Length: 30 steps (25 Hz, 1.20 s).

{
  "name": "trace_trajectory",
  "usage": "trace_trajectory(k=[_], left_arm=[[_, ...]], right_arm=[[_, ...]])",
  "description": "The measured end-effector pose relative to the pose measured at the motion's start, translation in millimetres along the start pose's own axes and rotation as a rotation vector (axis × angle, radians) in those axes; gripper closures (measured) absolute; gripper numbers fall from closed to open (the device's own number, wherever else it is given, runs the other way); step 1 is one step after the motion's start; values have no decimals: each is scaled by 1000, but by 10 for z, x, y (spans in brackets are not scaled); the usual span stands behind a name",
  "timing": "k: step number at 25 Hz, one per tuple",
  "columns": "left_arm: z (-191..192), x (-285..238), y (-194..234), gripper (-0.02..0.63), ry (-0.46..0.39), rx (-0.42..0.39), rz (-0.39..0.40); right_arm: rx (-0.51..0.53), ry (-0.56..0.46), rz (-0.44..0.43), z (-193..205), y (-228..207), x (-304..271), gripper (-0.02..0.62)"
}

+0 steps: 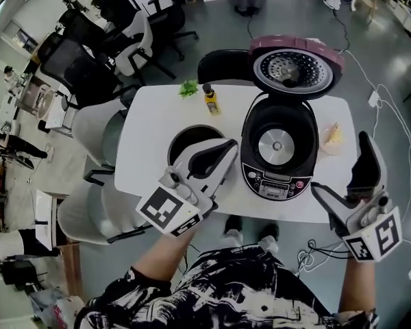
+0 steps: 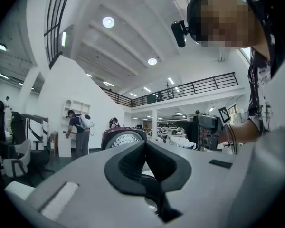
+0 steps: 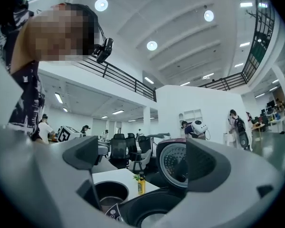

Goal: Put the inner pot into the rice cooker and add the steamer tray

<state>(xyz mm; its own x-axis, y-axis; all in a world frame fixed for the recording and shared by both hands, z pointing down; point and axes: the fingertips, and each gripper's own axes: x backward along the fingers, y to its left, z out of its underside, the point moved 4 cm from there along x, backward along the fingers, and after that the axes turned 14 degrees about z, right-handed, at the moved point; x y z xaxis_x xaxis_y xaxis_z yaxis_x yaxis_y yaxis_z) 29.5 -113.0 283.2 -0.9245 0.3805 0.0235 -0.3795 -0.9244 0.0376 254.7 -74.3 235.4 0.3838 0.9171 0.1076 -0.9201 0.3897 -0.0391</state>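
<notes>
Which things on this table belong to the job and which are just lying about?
For the job: open rice cooker; inner pot on the table beside it; pale dish, possibly the steamer tray.
Lying about: yellow bottle; green sprig.

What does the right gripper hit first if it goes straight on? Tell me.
Probably the rice cooker's raised lid: it sits ahead, just right of centre, between the open jaws of the right gripper. Depth is unclear, so this is a guess.
</notes>
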Motion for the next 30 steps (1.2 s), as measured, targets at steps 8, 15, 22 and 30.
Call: trace_trajectory(k=[8, 15, 22, 30], left_arm=[[-46, 57, 9, 601, -2, -7, -102], [-2, 56, 7, 601, 9, -6, -116], [-35, 80, 7, 601, -2, -8, -117], [-135, 512, 84, 601, -16, -39, -191]], right_arm=[[-37, 8, -103, 53, -3, -170, 46], [-51, 22, -127, 126, 4, -216, 46], [-46, 25, -131, 111, 51, -224, 46], [-69, 54, -225, 187, 548, -629, 46]])
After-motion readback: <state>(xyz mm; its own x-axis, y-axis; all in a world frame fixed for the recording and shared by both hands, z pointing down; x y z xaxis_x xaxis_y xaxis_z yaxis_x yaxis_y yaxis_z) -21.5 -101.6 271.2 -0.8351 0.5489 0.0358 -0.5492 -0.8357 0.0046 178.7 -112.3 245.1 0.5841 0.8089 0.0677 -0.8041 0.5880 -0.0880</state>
